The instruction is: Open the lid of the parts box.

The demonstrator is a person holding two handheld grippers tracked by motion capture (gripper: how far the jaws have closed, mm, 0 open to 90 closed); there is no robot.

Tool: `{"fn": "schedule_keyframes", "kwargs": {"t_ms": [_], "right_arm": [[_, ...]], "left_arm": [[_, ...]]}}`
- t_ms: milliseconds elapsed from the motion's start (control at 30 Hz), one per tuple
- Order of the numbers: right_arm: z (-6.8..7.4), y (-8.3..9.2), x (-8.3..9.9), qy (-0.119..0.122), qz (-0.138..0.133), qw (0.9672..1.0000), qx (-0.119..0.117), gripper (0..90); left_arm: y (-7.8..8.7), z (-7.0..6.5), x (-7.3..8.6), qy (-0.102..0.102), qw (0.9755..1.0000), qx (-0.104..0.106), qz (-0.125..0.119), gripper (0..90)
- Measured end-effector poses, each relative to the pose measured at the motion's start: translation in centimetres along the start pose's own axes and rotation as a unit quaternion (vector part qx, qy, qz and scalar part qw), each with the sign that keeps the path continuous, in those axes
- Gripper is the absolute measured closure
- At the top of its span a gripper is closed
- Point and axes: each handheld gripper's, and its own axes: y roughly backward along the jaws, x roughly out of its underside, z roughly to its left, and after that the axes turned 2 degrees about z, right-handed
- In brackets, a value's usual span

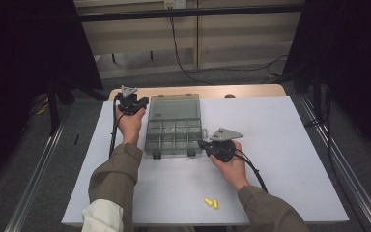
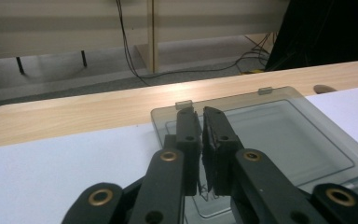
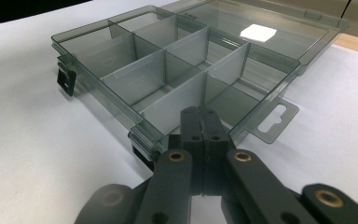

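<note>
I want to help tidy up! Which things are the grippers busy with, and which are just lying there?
Busy with:
- clear compartment box, open
- its lid, lying flat
- left gripper, at the lid's corner
- right gripper, at the box's near corner

Just lying about:
- two yellow pieces, near the table's front edge

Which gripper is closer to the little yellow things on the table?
Right. The right gripper sits by the box's near right corner, above the yellow pieces; the left gripper is farther, at the lid's far left.

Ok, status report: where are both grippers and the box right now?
Left hand-held gripper shut, at the open lid's left edge. Right hand-held gripper shut, at the box's front right corner. Compartments empty. Two yellow pieces lie near the front edge.
</note>
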Motion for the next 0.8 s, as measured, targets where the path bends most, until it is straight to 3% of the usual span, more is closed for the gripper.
{"fn": "schedule_keyframes", "kwargs": {"t_ms": [433,800], "right_arm": [[-0.1,0.0,0.0,-0.009,-0.012,0.9999,0.0,87.4],[-0.6,2.1,-0.1,-0.025,-0.043,0.9988,-0.003,73.5]], "left_arm": [[3.2,0.3,1.6,0.02,0.9993,0.031,-0.01,74.1],[5.7,-1.0,2.7,0.015,0.9968,0.077,-0.017,59.3]]}}
